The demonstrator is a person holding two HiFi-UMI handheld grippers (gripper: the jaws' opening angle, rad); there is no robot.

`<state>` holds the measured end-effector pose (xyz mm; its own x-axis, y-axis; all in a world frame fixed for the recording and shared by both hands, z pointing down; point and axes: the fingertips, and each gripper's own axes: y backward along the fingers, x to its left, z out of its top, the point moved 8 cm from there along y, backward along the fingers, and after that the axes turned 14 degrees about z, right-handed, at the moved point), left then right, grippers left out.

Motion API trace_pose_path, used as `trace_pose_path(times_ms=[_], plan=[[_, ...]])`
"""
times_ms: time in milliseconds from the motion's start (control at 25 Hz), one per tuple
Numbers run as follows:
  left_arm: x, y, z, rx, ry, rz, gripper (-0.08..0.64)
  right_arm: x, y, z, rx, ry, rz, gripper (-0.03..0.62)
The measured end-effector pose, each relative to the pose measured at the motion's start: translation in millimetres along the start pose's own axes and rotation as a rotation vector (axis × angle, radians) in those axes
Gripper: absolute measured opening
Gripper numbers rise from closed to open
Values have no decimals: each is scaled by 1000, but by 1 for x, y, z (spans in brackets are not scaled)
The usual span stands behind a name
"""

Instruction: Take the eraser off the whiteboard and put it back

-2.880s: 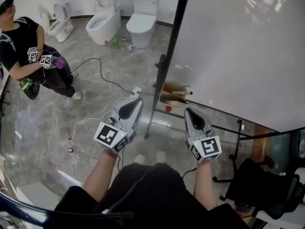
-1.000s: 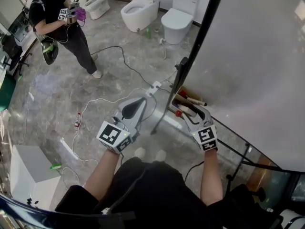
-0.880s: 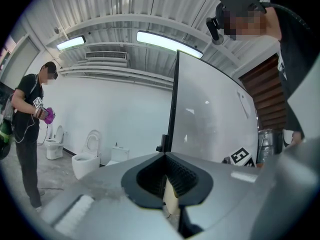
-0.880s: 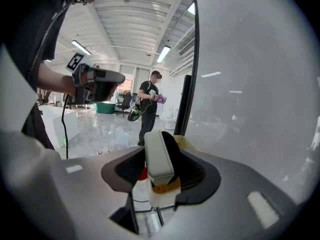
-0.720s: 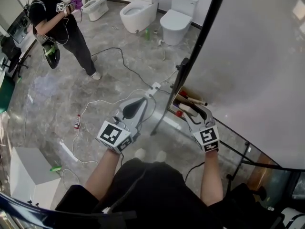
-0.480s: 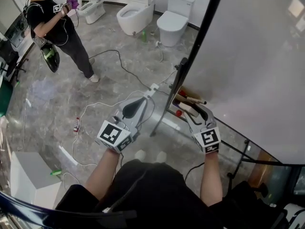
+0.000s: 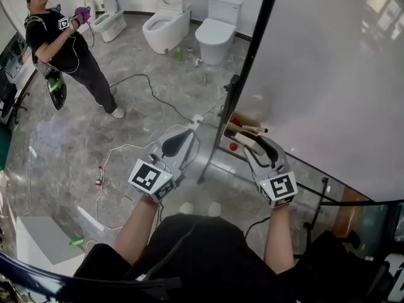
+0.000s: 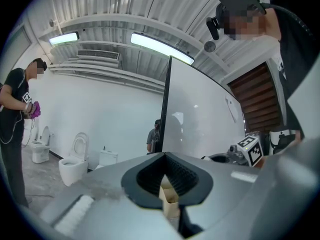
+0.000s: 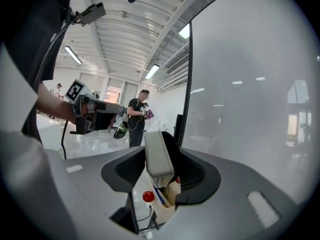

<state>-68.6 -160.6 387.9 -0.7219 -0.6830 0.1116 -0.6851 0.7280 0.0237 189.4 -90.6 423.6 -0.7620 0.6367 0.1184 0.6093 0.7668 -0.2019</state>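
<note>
My right gripper [image 7: 255, 145] is shut on the eraser [image 7: 247, 142], a pale block with dark felt, held just above the whiteboard's marker tray [image 7: 242, 125]. In the right gripper view the eraser [image 9: 159, 156] stands upright between the jaws of the right gripper [image 9: 162, 151], beside the whiteboard [image 9: 250, 109], with the tray [image 9: 167, 204] and a red ball [image 9: 148, 196] below. The whiteboard [image 7: 328, 74] fills the right side of the head view. Left of the board's stand, my left gripper [image 7: 191, 125] is shut and holds nothing; in its own view, the left gripper [image 8: 165, 156] points level toward the board.
The board's black post [image 7: 249, 62] and foot stand between the grippers. Cables [image 7: 145, 87] and a small bottle [image 7: 99, 175] lie on the marble floor. A person [image 7: 63, 43] with grippers stands far left near several toilets [image 7: 165, 24]. An office chair [image 7: 353, 257] sits at lower right.
My right gripper reached into the marker tray, closed on the eraser and has now lifted it a little above the tray. The left gripper has stayed where it was.
</note>
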Motion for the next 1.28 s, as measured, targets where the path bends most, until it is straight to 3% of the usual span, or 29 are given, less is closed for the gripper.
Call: trace_pose_path(times_ms=[720,1280], plan=[[-16,-12,8,-7,2,-144,3,49,59,55,-170,-20,-135,201],[-26,-24,-2,-4,-13,-249,3,64,78,61,-158,-2,-225,201]])
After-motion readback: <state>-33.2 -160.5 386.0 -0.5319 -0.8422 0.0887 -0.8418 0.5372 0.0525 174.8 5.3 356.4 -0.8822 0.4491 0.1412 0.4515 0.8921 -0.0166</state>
